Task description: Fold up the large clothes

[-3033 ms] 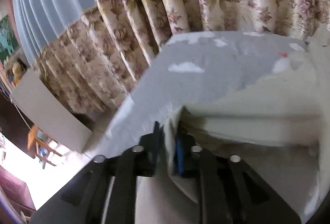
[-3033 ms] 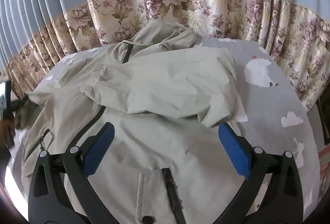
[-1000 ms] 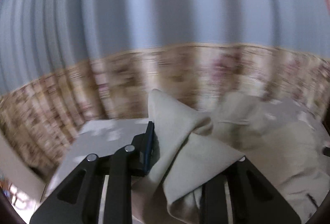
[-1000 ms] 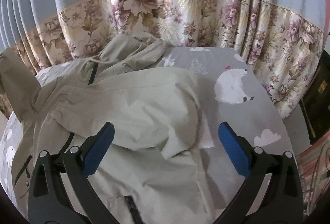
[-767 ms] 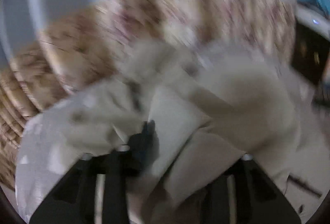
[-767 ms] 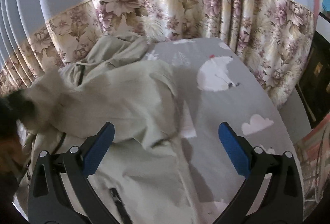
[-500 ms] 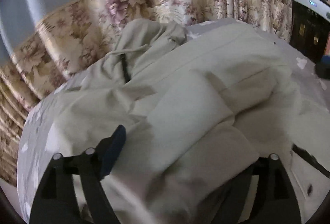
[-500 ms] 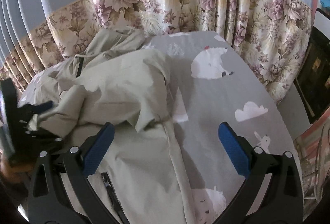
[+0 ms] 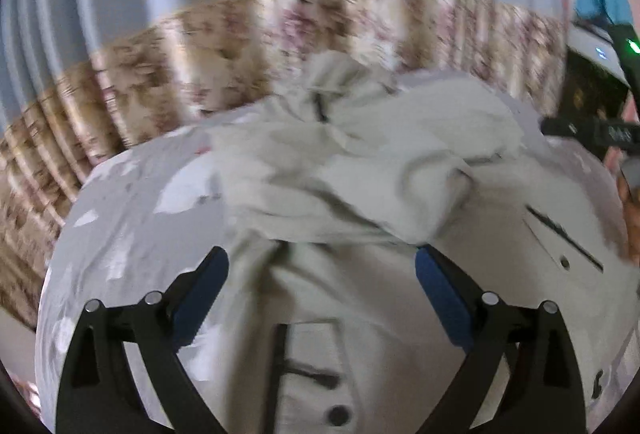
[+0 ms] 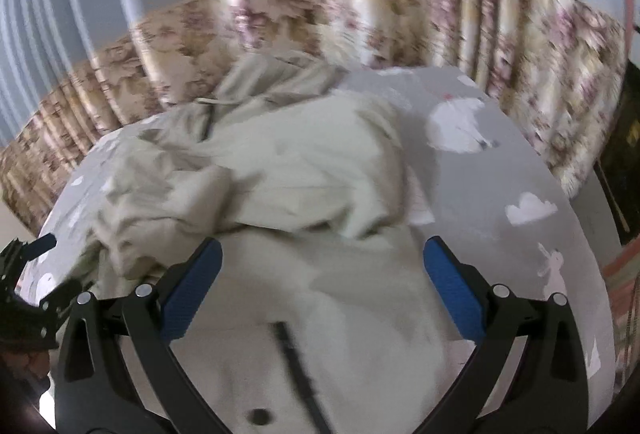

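So both grippers are angled down over the bed here. The left gripper [image 9: 322, 290] has its blue-padded fingers [image 9: 200, 294] spread wide; its jaws have just been opening, and nothing is pinched between them, the cloth just lies underneath in the gap. The right gripper [image 10: 320, 288] is the same deal, jaws wide apart and released, pads [image 10: 454, 294] clear of the fabric, hovering over the lower front of the jacket. The jacket [image 10: 288, 170] is a pale khaki-green one spread over a grey bed sheet [image 10: 520, 170] printed with white bears and clouds. Its sleeves are flopped across the chest in a rumpled heap, and the hood [image 10: 272, 78] is bunched at the far end near the curtain. A dark zipper [image 10: 296, 366] runs down the front towards the right wrist camera, with a dark snap button [image 10: 258, 416] near the bottom edge. From the left wrist view there is a pocket slit [image 9: 564, 238] off to the right side of the jacket. Behind the bed hangs a curtain [image 9: 280, 34], blue on top with a floral band below, pretty blurred in both views. The left gripper also peeks in at the left edge of the right wrist view, just beside the crumpled sleeve. Dark furniture [image 9: 588, 102] stands at the far right, details too blurry to make out.
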